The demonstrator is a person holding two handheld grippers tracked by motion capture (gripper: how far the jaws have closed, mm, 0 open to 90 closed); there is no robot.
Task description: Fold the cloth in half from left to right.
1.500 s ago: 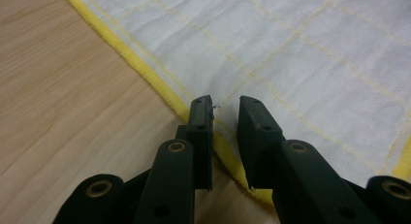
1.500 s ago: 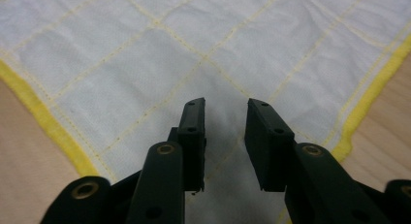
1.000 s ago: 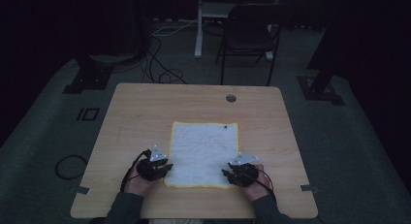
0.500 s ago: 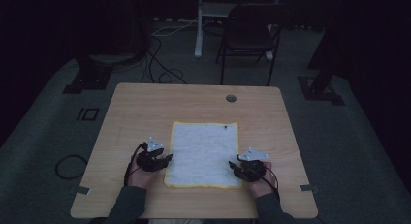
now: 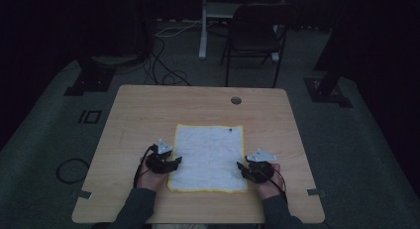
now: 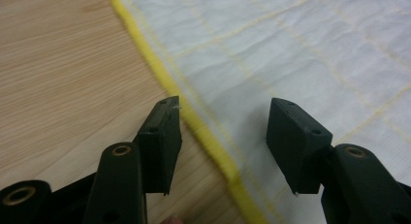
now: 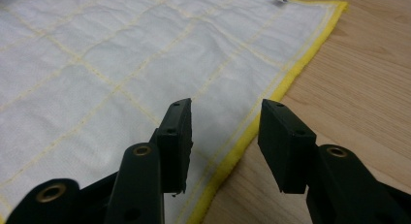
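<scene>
Fingers (image 6: 160, 141) on my left gripper (image 6: 223, 146) have just been opening and straddle the cloth's (image 5: 210, 154) yellow left hem without pressing it. Those of my right gripper (image 7: 225, 146) also stand apart, over the right hem. White, quilted in squares, the cloth lies flat on the counter (image 5: 148, 110).

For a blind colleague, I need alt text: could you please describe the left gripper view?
Two black jaws of the left tool stand open just above the yellow edge of a white quilted cloth, one jaw over the wooden table and the other over the cloth. Nothing is gripped between them.
</scene>
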